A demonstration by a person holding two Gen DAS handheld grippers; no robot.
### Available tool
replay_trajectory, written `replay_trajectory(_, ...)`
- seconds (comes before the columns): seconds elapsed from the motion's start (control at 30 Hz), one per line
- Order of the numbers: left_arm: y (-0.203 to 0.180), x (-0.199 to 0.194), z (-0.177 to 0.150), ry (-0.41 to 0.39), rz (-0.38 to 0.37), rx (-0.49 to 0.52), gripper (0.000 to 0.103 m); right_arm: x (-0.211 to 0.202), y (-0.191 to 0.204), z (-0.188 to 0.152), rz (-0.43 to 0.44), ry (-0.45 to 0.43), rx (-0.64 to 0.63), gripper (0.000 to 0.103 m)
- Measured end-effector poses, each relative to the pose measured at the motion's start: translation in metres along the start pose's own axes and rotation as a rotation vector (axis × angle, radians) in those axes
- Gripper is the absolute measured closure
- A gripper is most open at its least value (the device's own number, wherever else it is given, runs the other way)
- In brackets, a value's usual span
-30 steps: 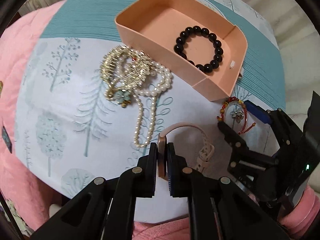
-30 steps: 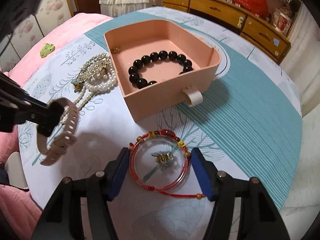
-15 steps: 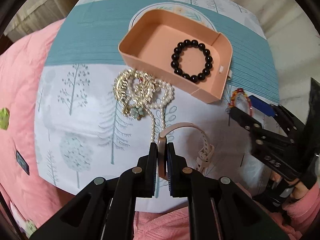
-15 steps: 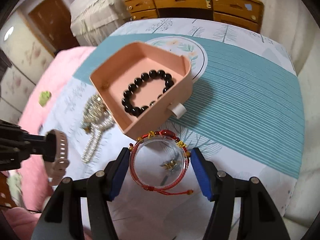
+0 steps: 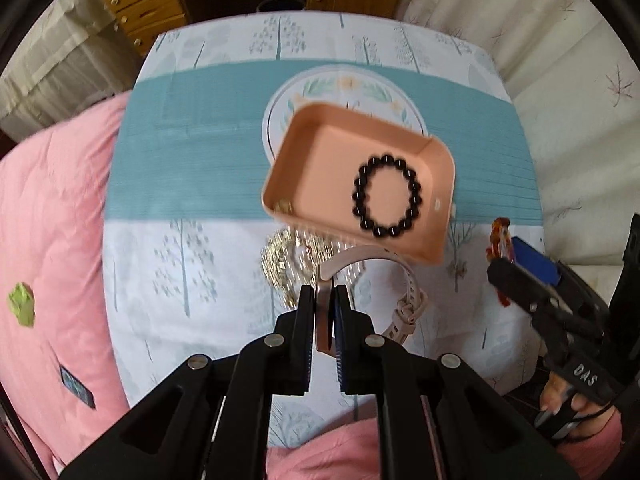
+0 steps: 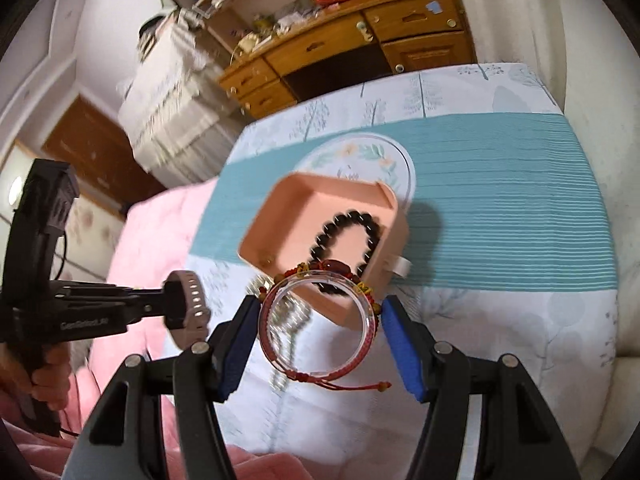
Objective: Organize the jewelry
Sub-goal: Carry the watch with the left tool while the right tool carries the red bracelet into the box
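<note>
My left gripper (image 5: pixel 325 304) is shut on a beige watch (image 5: pixel 402 276), held well above the table; it also shows in the right wrist view (image 6: pixel 191 304). My right gripper (image 6: pixel 316 320) is shut on a clear bangle with red cord and beads (image 6: pixel 320 328), lifted above the table; it shows at the right of the left wrist view (image 5: pixel 500 248). The peach tray (image 5: pixel 316 152) sits below, holding a black bead bracelet (image 5: pixel 387 196). A gold piece and pearl necklace (image 5: pixel 288 260) lie blurred beside the tray.
The table has a teal and white tree-print cloth (image 5: pixel 192 168). A pink quilt (image 5: pixel 48 240) lies to the left. A wooden dresser (image 6: pixel 344 48) stands beyond the table.
Both grippers have risen high above the table with the watch and the bangle. The tray and table look smaller and farther below.
</note>
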State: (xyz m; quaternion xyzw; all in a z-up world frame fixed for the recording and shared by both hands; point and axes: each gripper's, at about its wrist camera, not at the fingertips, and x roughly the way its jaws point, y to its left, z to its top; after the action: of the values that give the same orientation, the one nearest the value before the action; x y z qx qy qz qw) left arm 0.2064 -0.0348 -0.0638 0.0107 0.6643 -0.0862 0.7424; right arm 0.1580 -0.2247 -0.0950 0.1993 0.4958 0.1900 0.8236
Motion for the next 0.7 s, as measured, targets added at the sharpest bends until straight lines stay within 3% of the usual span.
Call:
replay_trajectory(0.3,-0.006,-0.005,0.039,-0.089,-0.011,0.195,0.096,0.014,0.011,0.01,-0.008,-0.114,0.103,0.04)
replay_trajectory(0.5,-0.009,-0.006,0.056,-0.181,-0.085,0.245,0.096,0.018,0.018,0.017,-0.048,-0.176,0.091,0.04)
replay_trajectory(0.6,-0.012,-0.007,0.058,-0.197,-0.068,0.278,0.096,0.021,0.019,0.021,-0.048,-0.198,0.099,0.039)
replay_trajectory(0.63,-0.012,-0.007,0.058,-0.198,-0.057,0.289,0.094,0.024,0.019,0.023,-0.057,-0.195,0.113,0.038)
replay_trajectory(0.7,-0.009,-0.005,0.057,-0.184,-0.049,0.292,0.087,0.032,0.016,0.026,-0.105,-0.164,0.152,0.027)
